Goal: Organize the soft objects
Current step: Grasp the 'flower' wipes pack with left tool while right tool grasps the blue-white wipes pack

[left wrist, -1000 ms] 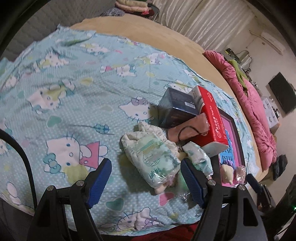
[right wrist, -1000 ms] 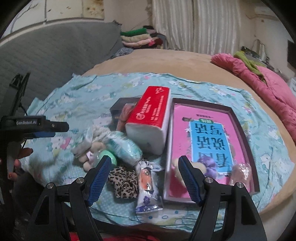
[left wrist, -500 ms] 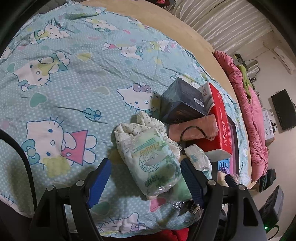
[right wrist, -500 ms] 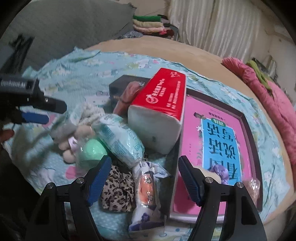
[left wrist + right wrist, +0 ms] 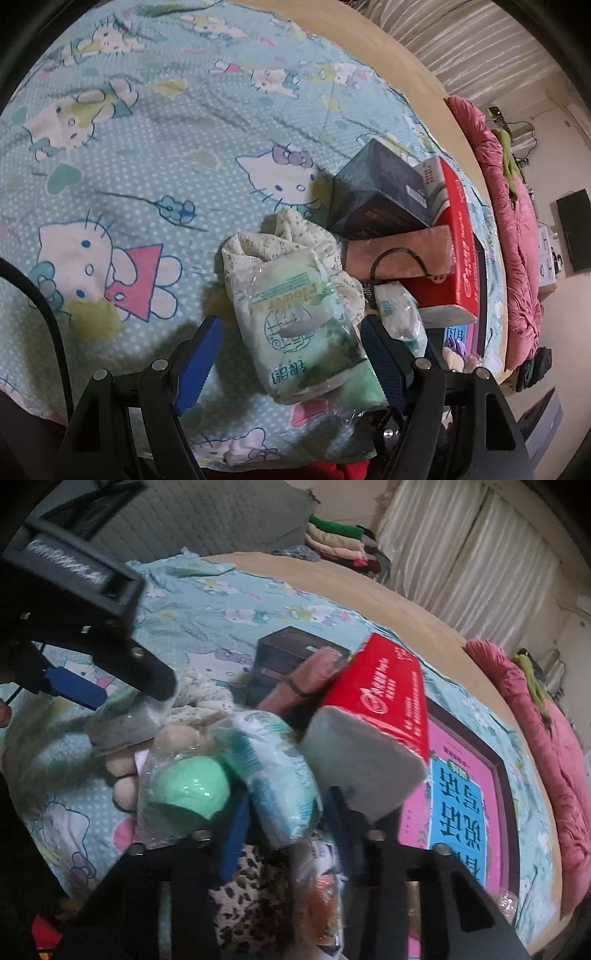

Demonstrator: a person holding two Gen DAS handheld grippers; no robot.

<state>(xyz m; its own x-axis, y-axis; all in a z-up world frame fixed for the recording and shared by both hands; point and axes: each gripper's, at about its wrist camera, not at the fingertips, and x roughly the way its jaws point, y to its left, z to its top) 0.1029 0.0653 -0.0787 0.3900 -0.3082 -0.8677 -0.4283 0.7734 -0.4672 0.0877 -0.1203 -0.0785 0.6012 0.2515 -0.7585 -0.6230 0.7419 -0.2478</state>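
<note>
On my left I have the left gripper [image 5: 291, 339] standing wide over the cartoon-cat sheet [image 5: 147, 155], its blue pads either side of a green-printed tissue pack [image 5: 295, 317] in clear wrap; the left pad sits apart from the pack and the right pad is just beside it, so I read nothing gripped there. That pack lies on top of a crumpled floral cloth [image 5: 291, 236], and just right of it a pink wrapped bundle [image 5: 399, 254] with a black hair tie on it leans against a dark blue box [image 5: 376, 195] and a red tissue pack [image 5: 458, 240]. Moving to my right-hand view, the left gripper's black body [image 5: 92, 602] crosses the upper left, its blue pad near a mint-green round thing [image 5: 184, 786] in plastic wrap and a beige plush toy [image 5: 125, 768]. In the middle, my right gripper [image 5: 288, 830] has just been closing and now stands narrow, with a teal-and-white tissue pack [image 5: 273, 775] between its jaws; the pads seem to press on it, though the blur keeps me from being sure of both contacts. A leopard-print cloth [image 5: 243, 897] and a small wrapped packet [image 5: 321, 893] lie below it. To the right the red tissue pack's pale end [image 5: 365, 760] leans over a dark tray [image 5: 506, 786] holding a pink book [image 5: 458, 801], and a pink quilt [image 5: 554, 746] runs along the far edge.
</note>
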